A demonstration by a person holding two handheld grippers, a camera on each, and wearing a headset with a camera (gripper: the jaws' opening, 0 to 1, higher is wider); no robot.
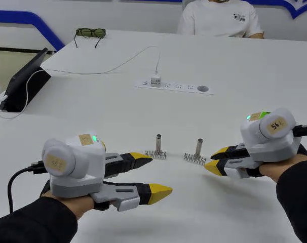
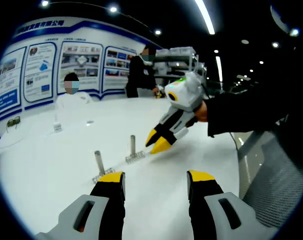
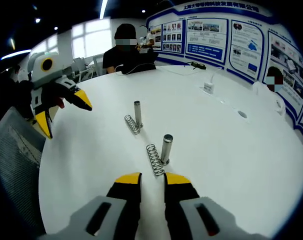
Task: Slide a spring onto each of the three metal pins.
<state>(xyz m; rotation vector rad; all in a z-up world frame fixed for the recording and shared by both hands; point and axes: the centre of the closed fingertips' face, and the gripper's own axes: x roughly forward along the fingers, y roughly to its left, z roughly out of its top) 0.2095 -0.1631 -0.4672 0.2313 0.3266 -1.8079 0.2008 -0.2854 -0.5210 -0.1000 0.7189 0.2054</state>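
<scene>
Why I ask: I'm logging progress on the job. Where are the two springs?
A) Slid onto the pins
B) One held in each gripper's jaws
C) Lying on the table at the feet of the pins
C: one spring lies on the white table at the foot of the left metal pin, the other spring at the foot of the right metal pin; both pins stand bare.

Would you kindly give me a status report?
Left gripper open, right gripper narrowly open, both empty. Two pins bare, a spring lying beside each. Nothing blocking.
</scene>
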